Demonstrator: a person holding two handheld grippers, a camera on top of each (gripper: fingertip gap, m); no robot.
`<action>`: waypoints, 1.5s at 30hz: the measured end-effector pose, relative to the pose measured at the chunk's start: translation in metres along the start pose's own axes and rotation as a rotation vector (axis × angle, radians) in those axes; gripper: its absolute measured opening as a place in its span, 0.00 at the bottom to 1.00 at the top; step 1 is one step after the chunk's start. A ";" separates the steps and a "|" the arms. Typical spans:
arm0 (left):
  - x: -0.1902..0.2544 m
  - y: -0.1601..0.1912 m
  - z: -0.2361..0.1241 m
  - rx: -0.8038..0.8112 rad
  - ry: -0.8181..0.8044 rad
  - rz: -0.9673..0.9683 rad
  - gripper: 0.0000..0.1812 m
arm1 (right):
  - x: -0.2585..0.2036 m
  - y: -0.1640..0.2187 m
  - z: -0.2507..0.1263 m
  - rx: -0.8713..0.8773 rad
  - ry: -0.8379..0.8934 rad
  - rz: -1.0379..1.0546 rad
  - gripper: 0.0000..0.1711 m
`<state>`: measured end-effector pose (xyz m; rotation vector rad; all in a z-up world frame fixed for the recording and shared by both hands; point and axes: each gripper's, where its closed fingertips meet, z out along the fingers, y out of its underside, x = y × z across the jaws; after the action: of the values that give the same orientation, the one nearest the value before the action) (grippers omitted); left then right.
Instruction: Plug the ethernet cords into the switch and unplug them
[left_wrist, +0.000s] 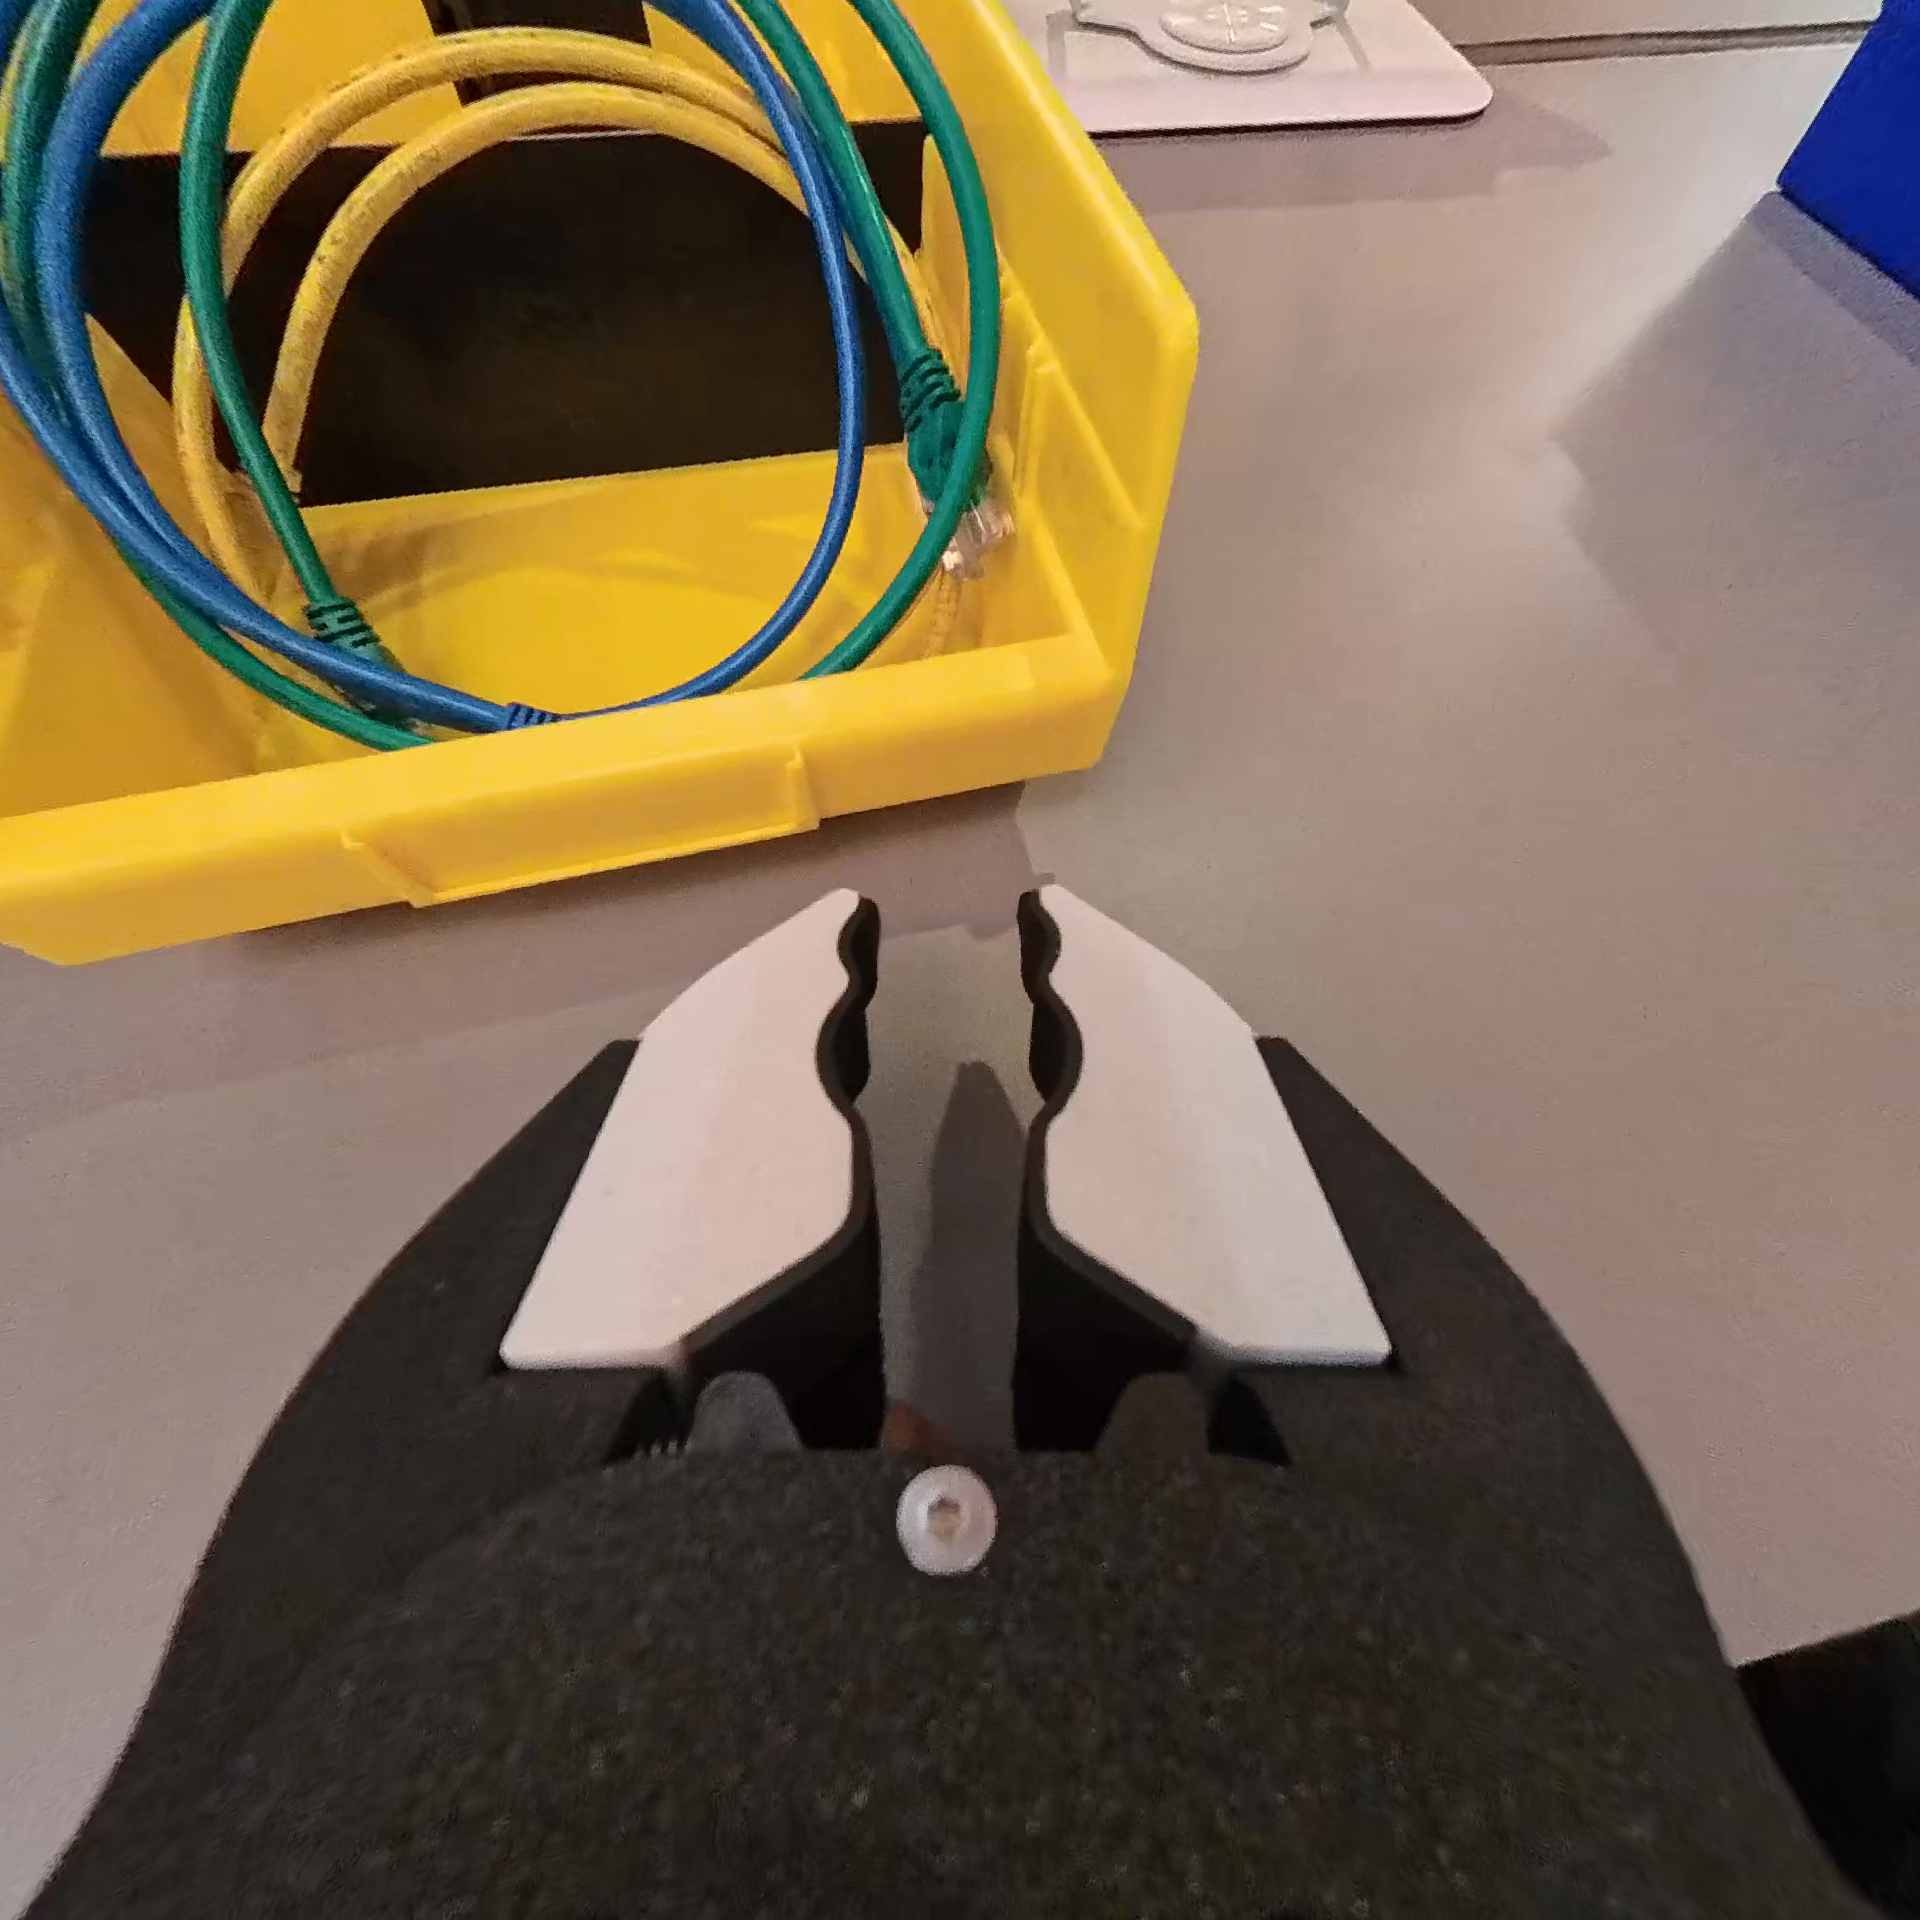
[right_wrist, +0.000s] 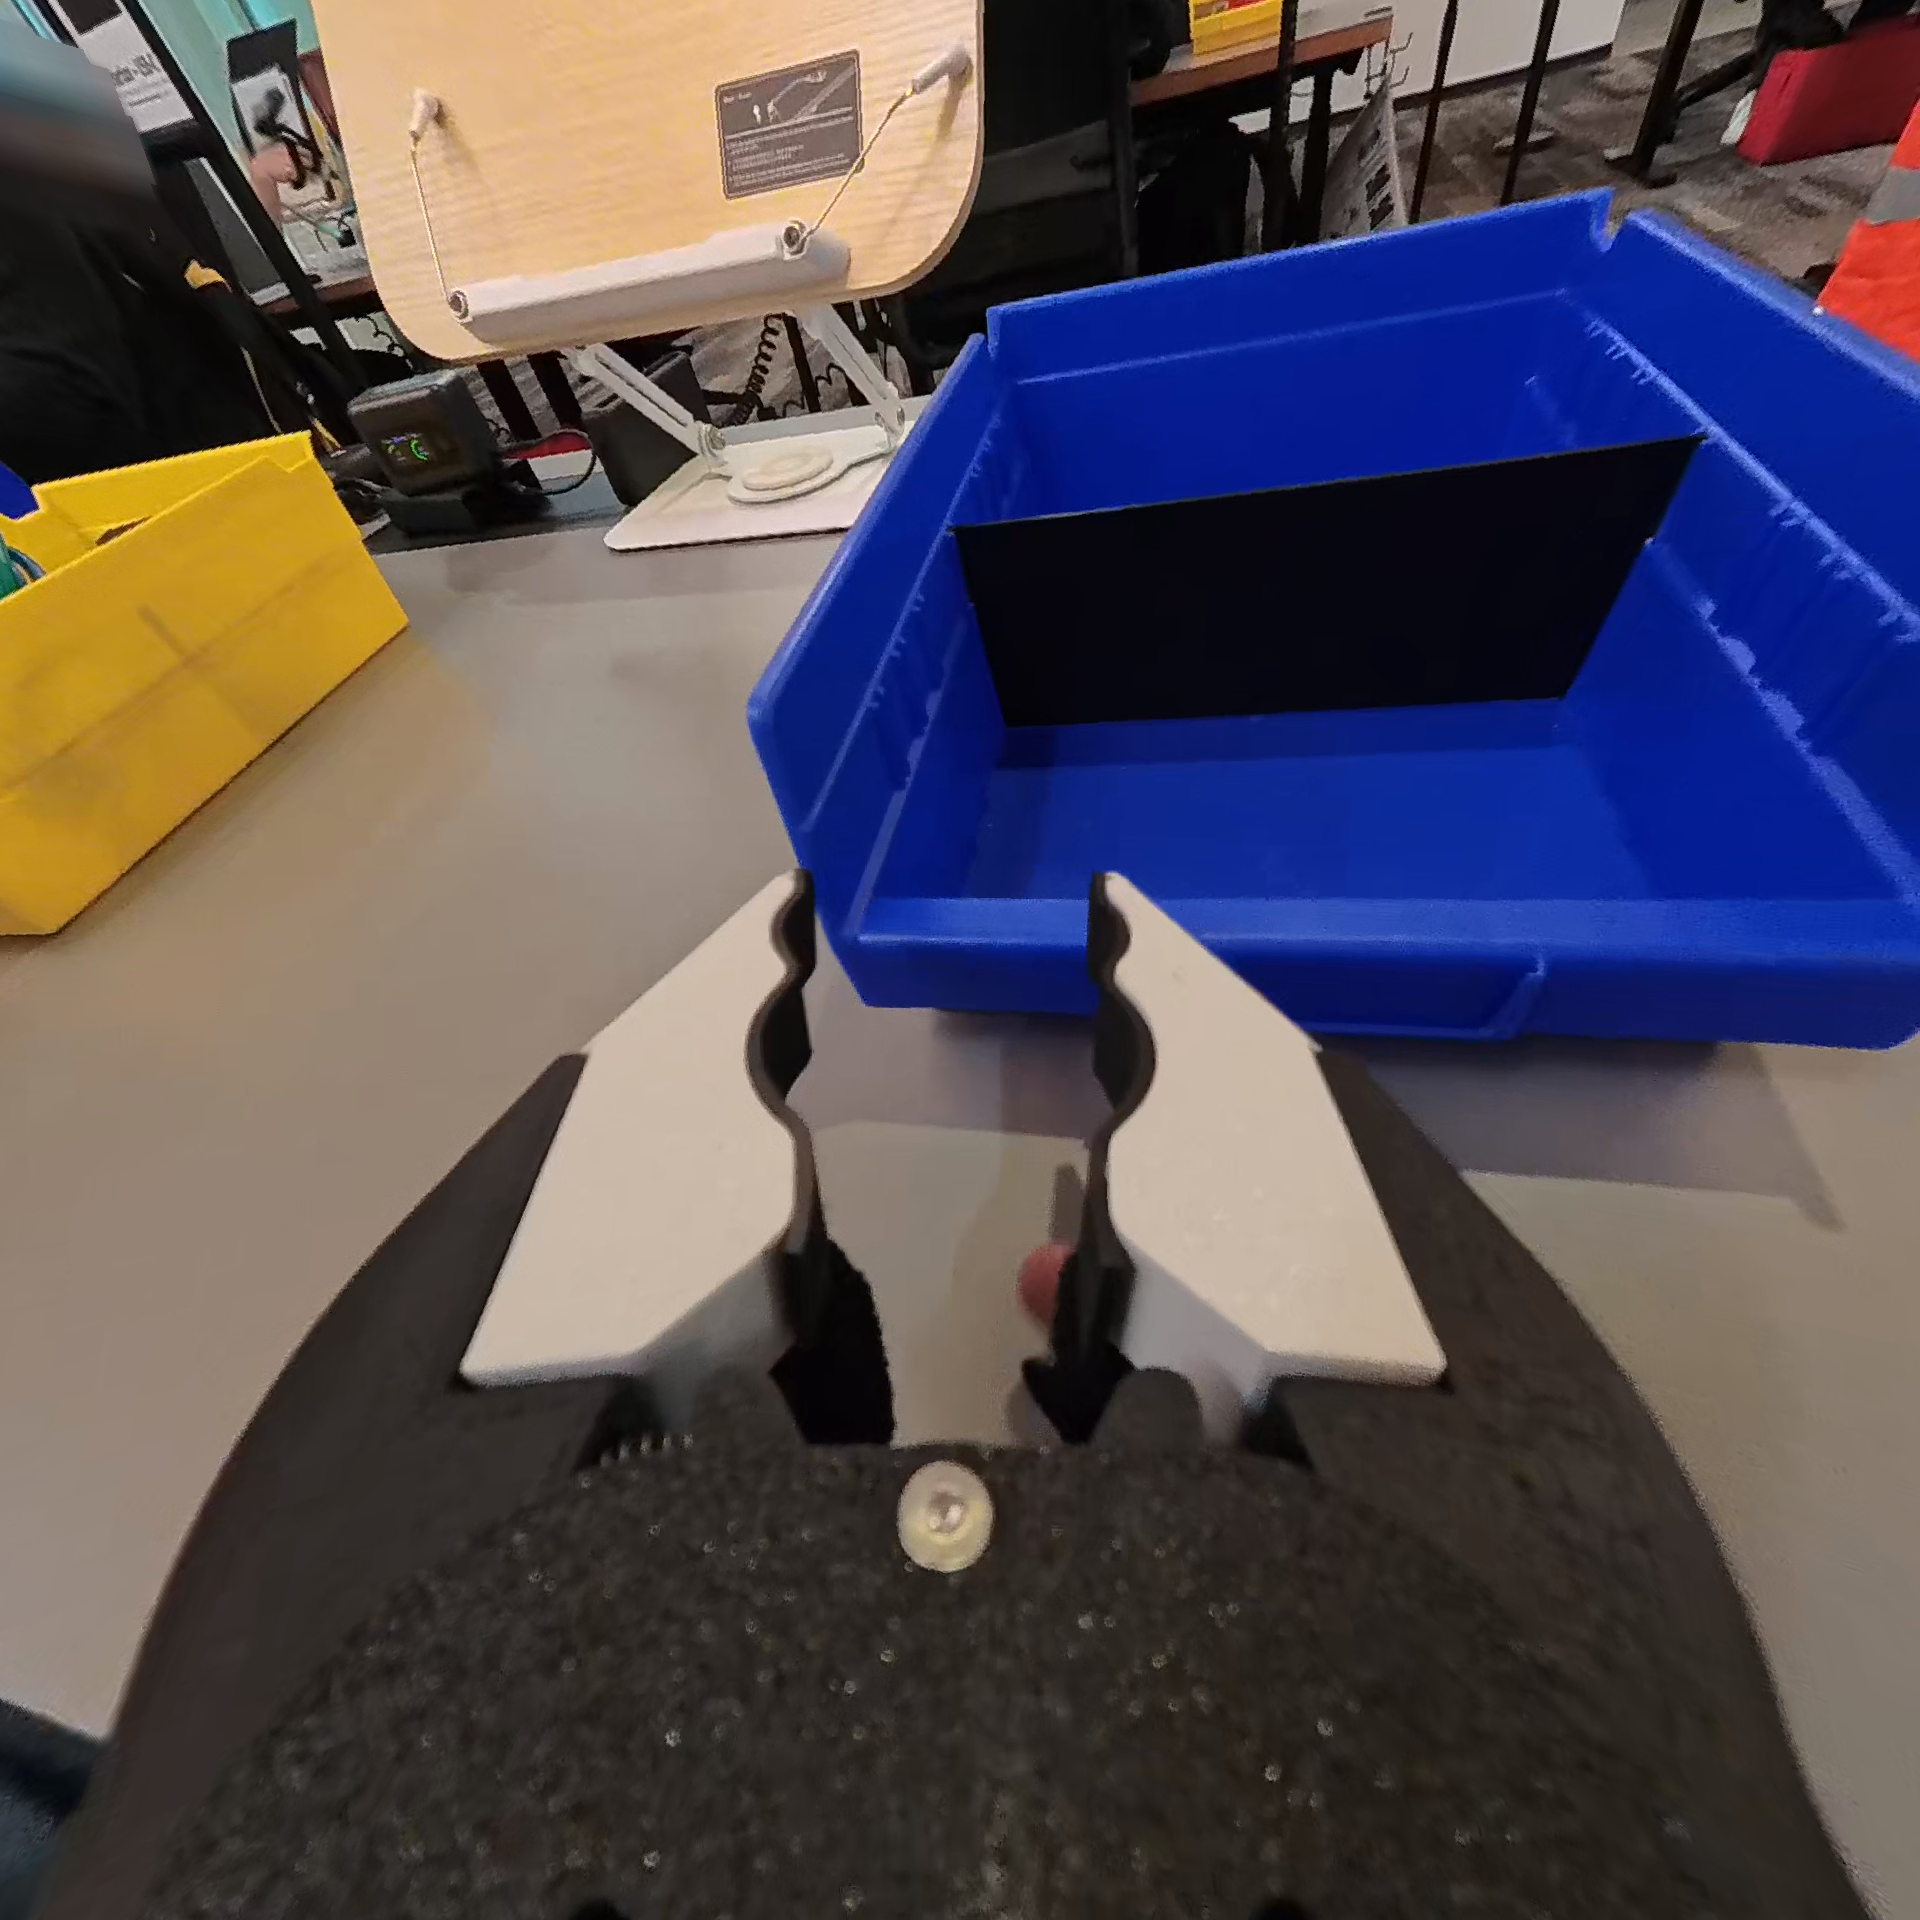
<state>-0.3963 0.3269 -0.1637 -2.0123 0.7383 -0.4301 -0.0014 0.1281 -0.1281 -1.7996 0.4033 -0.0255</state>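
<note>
A yellow bin holds coiled ethernet cords: a blue cord, a green cord with a clear plug, and a yellow cord. My left gripper is open and empty, low over the grey table just in front of the bin's near right corner. My right gripper is open and empty at the front left corner of an empty blue bin with a black divider. No switch shows in either view.
The yellow bin also shows at the left of the right wrist view. A wooden board on a white stand stands at the table's far edge, its white base behind the yellow bin. A person in dark clothes is at far left.
</note>
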 end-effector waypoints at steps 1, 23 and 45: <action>-0.001 -0.001 -0.001 0.008 -0.004 0.017 0.15 | -0.003 0.001 -0.001 -0.010 -0.014 0.005 0.30; -0.114 -0.163 0.165 -0.747 0.164 0.522 0.26 | -0.039 0.013 -0.006 -0.052 -0.209 -0.042 0.23; -0.034 -0.258 0.106 -0.506 0.668 -0.350 0.15 | -0.070 0.003 -0.012 0.065 -0.293 -0.151 0.23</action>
<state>-0.2775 0.5205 0.0025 -2.5055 0.9603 -1.2665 -0.0708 0.1363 -0.1136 -1.7341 0.0567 0.1177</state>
